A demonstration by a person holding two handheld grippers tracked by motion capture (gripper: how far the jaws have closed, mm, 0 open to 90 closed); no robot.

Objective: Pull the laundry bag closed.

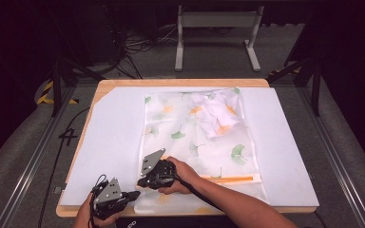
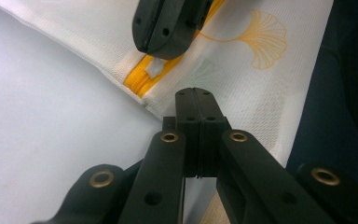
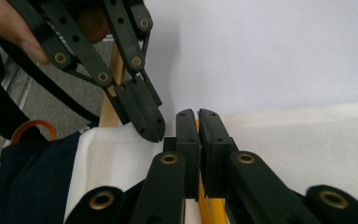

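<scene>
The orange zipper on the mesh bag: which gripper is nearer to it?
Right. The right gripper sits on the orange zipper at its left end, jaws closed on it. The left gripper rests beside it at the mesh bag's corner.

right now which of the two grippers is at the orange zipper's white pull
The right gripper, at the white pull tab on the orange zipper at the bag's near left end. The left gripper sits shut beside it, over plain mesh short of the zipper.

Bright overhead light on the white table cover [image 1: 104, 142], dark surroundings, close-ups soft, shadows faint
</scene>
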